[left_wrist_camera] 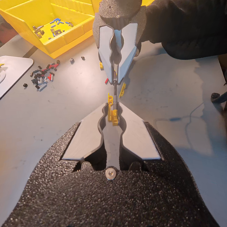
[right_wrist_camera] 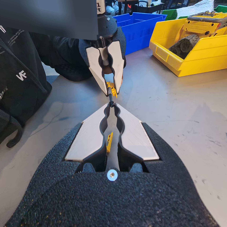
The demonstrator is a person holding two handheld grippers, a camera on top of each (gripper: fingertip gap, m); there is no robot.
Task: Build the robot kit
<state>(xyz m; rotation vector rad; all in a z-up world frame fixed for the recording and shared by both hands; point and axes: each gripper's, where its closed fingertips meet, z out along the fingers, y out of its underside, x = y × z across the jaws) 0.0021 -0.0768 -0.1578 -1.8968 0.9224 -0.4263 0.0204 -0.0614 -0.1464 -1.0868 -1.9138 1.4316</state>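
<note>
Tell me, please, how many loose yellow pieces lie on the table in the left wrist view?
2. A short piece lies just left of the right gripper; a longer beam lies right of its tips. More may hide behind it.

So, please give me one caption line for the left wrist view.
Left gripper grips a yellow brick assembly while the right gripper holds its black axle above a grey table.

white logo marks: black garment [right_wrist_camera: 22, 76] | printed tag: left gripper [right_wrist_camera: 111, 94]
</note>
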